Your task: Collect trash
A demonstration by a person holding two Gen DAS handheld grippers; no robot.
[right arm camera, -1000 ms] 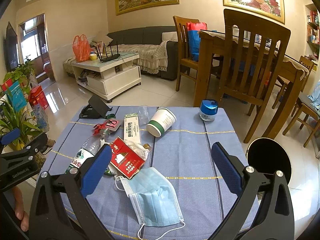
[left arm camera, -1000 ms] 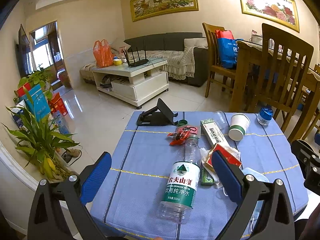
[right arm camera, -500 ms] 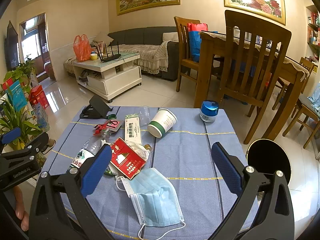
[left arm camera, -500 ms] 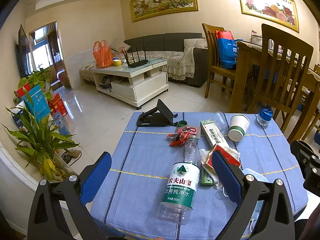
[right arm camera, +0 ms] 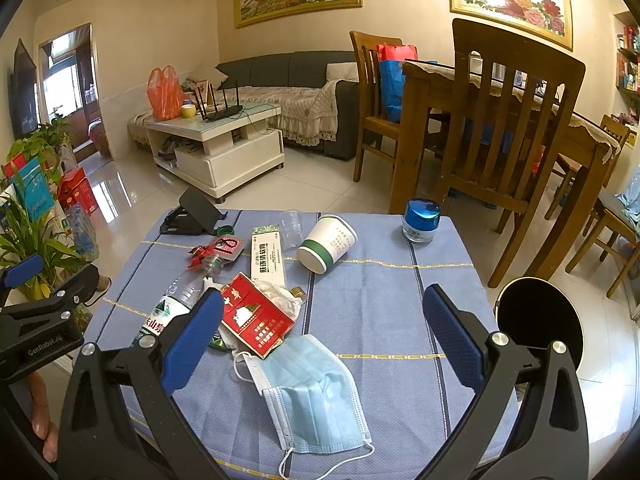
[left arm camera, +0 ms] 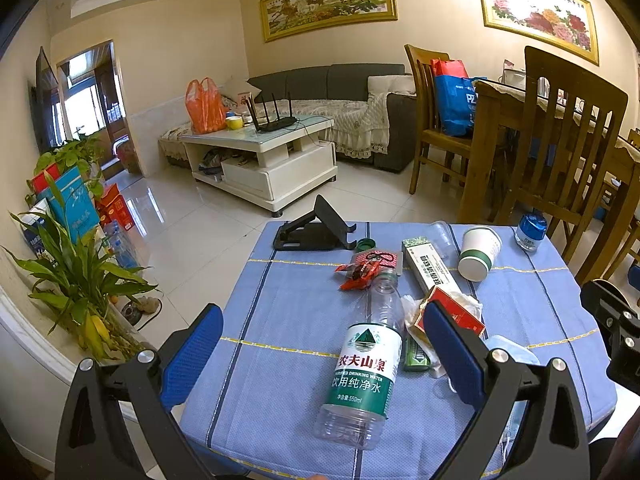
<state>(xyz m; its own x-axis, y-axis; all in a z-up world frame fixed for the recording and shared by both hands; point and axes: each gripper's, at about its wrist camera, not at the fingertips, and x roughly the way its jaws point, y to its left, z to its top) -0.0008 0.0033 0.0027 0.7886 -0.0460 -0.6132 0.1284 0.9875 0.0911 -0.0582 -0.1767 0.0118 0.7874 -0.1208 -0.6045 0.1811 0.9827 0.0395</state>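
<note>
Trash lies on a blue tablecloth (right arm camera: 380, 300). An empty plastic water bottle (left arm camera: 366, 364) lies between the wide-open jaws of my left gripper (left arm camera: 320, 352), which hovers above it. A blue face mask (right arm camera: 316, 396) lies just ahead of my open, empty right gripper (right arm camera: 320, 332). A red cigarette pack (right arm camera: 256, 316), crumpled tissue (right arm camera: 280, 292), a green-and-white box (right arm camera: 267, 256), a tipped paper cup (right arm camera: 328, 242) and a red wrapper (right arm camera: 200, 258) lie in the middle.
A black bin (right arm camera: 540, 320) stands on the floor right of the table. A blue-lidded jar (right arm camera: 421, 222), a clear plastic cup (right arm camera: 291, 222) and a black phone stand (right arm camera: 192, 216) sit at the far side. Wooden chairs (right arm camera: 508, 120) stand behind.
</note>
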